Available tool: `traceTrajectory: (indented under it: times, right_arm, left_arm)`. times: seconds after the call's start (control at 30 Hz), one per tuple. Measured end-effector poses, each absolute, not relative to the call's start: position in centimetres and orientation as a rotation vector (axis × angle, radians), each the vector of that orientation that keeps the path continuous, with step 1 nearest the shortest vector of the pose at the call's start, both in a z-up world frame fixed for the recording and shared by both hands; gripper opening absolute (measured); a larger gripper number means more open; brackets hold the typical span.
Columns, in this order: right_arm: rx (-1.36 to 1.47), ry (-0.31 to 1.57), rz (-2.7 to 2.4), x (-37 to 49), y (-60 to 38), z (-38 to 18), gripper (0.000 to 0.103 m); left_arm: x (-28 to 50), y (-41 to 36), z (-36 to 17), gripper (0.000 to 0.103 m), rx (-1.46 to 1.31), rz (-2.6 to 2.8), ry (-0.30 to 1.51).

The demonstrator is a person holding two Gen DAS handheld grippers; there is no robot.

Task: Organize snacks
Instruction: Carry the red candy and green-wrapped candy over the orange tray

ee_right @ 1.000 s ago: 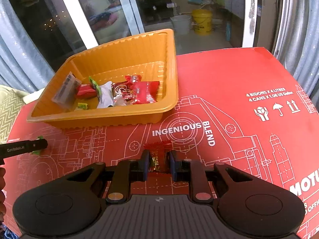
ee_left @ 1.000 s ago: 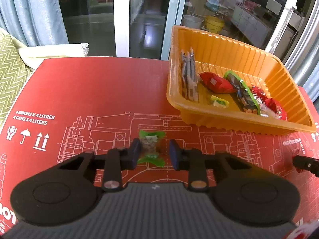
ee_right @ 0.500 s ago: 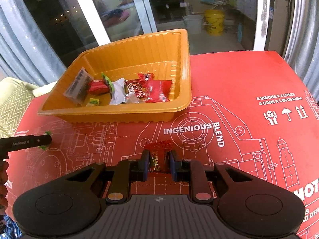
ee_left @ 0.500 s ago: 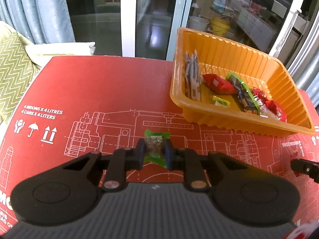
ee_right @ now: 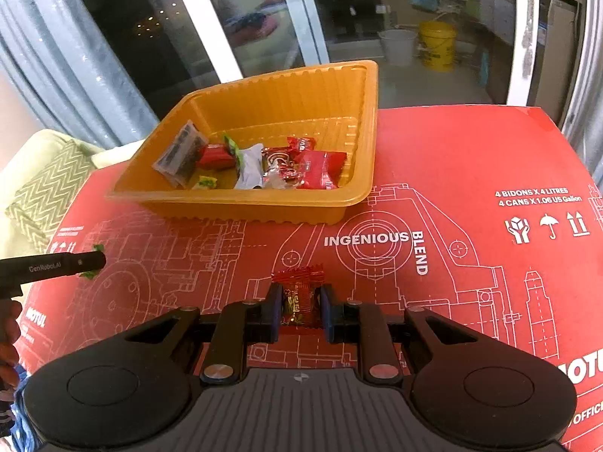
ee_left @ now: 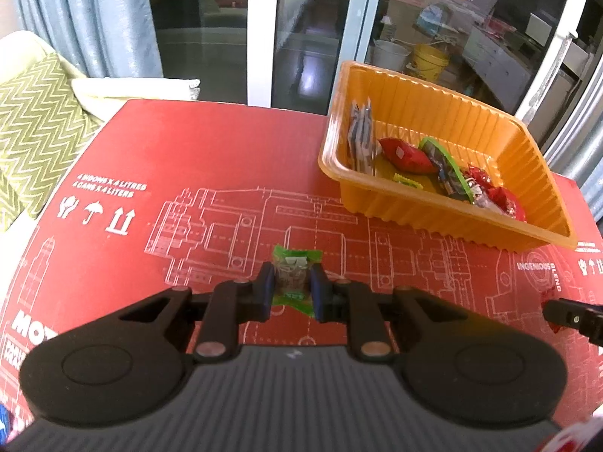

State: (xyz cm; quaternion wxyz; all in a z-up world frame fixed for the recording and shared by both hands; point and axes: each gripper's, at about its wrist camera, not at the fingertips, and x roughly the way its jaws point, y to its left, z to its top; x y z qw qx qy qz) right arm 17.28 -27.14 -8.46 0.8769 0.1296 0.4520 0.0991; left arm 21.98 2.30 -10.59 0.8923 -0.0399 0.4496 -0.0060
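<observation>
Snacks sit pinched in both of your tools: at lower centre of the left wrist view, your left hand-held gripper [ee_left: 289,289] is closed on a green-wrapped snack [ee_left: 293,278] over the red bench [ee_left: 211,158]. Up and to the right, the orange tray [ee_left: 444,222] holds several more wrapped snacks. In the right wrist view, your right hand-held gripper [ee_right: 300,309] clamps a red-wrapped candy [ee_right: 299,293] at lower centre, the orange tray [ee_right: 260,209] above it toward the upper left.
</observation>
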Motion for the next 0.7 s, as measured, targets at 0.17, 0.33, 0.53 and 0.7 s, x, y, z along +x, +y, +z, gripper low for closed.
traceTrajectory:
  times: [0.17, 0.33, 0.53, 0.7]
  right_arm:
    - [0.265, 0.941, 0.251, 16.9, -27.6, -8.0, 0.021]
    - [0.258, 0.937, 0.304, 16.7, -27.8, -7.3, 0.021]
    - [0.253, 0.927, 0.356, 16.7, -28.0, -6.6, 0.021]
    - [0.247, 0.911, 0.391, 16.9, -28.3, -5.5, 0.021]
  left_arm:
    - [20.7, 1.7, -9.6, 0.018, -0.103, 0.001, 0.920]
    - [19.7, 0.6, -8.1, 0.018, -0.115, 0.002, 0.894]
    - [19.5, -1.1, -6.4, 0.018, -0.110, -0.017, 0.870]
    - [20.3, -2.6, -5.2, 0.018, -0.115, -0.050, 0.850]
